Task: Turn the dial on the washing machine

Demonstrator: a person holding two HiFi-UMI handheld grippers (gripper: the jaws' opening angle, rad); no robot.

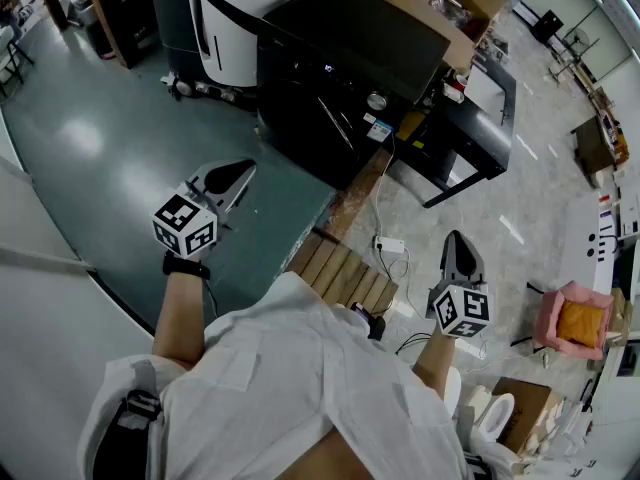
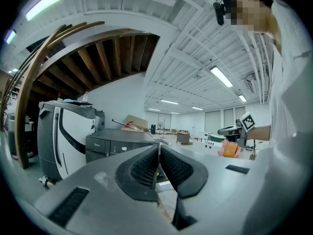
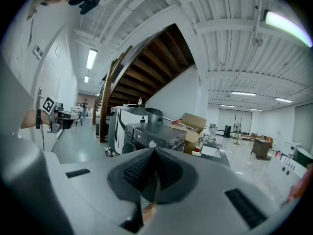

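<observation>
A black washing machine (image 1: 340,78) stands ahead of me on the floor, with a round silver dial (image 1: 376,101) on its front panel. The machine (image 3: 151,133) and its dial (image 3: 153,144) also show in the right gripper view, just above the jaw tips. In the left gripper view the machine (image 2: 115,145) shows a lit display. My left gripper (image 1: 228,178) is held at the left, well short of the machine, shut and empty. My right gripper (image 1: 459,253) is held at the right, further back, shut on nothing.
A white machine (image 1: 235,18) stands left of the washer. A cardboard box (image 1: 440,8) sits behind it, a black low table (image 1: 480,138) to its right. A power strip (image 1: 389,245) with cable lies on the floor near a wooden pallet (image 1: 345,273). A pink stool (image 1: 578,320) stands far right.
</observation>
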